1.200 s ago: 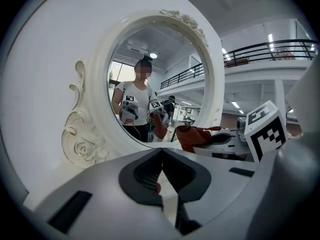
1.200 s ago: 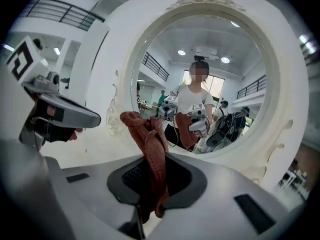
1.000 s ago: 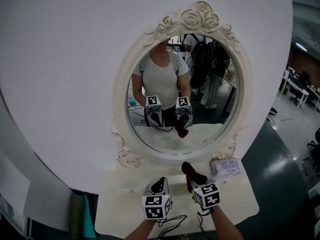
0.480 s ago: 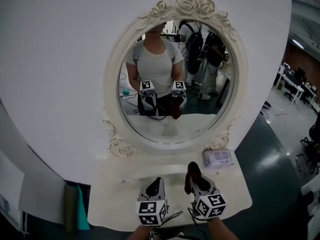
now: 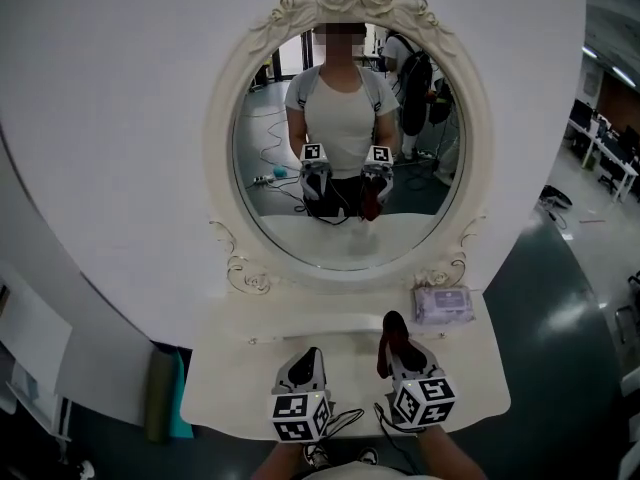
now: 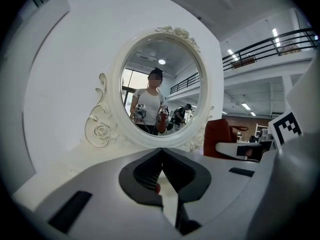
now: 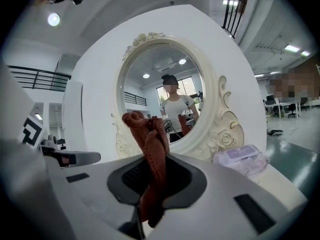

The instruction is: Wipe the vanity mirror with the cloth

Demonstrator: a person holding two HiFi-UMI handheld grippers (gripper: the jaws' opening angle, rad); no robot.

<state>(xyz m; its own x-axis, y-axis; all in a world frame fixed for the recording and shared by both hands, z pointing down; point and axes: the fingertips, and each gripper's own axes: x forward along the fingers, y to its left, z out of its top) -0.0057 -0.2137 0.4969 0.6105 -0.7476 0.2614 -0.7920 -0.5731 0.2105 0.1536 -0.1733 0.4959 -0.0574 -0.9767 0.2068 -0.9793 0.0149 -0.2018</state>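
- A rust-red cloth (image 7: pixel 151 144) is pinched between the jaws of the right gripper (image 5: pixel 396 350) and sticks up from them.
- The left gripper (image 6: pixel 161 169), just left of it, is pressed together on nothing.
- The oval vanity mirror (image 5: pixel 345 138) is seen ahead of both grippers, apart from the cloth.
- A wipes packet (image 5: pixel 441 304) is seen on the white worktop (image 5: pixel 235 373), ahead-right of the right gripper.

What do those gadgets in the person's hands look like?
The left gripper and right gripper are alike: pale grey plastic bodies, two jaws lined with dark ribbed pads. Each carries a white cube printed with black square markers, and thin black cables trail behind. The oval white-framed vanity mirror reflects the person's white short-sleeved T-shirt.
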